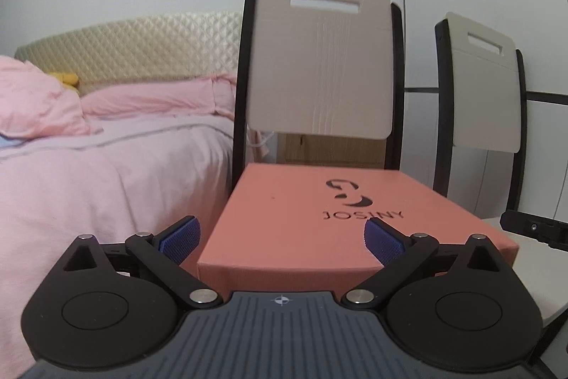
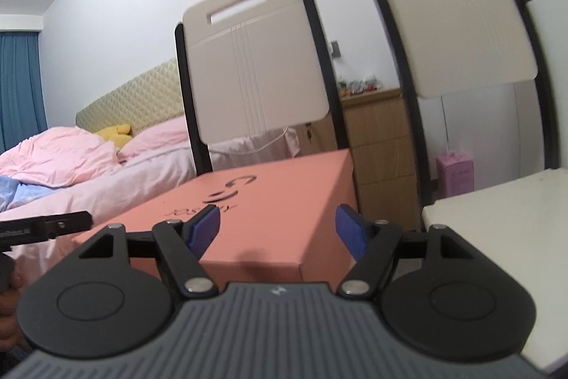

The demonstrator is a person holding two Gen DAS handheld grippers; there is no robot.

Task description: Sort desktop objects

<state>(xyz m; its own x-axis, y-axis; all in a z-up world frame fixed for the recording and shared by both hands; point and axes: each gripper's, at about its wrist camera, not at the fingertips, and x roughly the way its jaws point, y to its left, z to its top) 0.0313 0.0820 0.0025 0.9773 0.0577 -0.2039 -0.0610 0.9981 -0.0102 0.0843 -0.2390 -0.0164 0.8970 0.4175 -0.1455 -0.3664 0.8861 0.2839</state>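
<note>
A salmon-pink box marked JOSINY (image 1: 301, 219) lies closed in front of a beige chair. It also shows in the right wrist view (image 2: 255, 212). My left gripper (image 1: 282, 238) is open, its blue pads spread at the box's near left corner and top. My right gripper (image 2: 278, 231) is open, its blue pads straddling the box's near right corner. Neither gripper holds anything. The right gripper's body shows at the right edge of the left wrist view (image 1: 536, 229). The left gripper's body shows at the left edge of the right wrist view (image 2: 42, 226).
Two beige chairs with black frames (image 1: 319, 59) (image 1: 486, 84) stand behind the box. A bed with pink bedding (image 1: 88, 166) is on the left. A white tabletop (image 2: 514, 237) is on the right. A wooden dresser (image 2: 376, 144) and a pink carton (image 2: 454, 173) stand by the wall.
</note>
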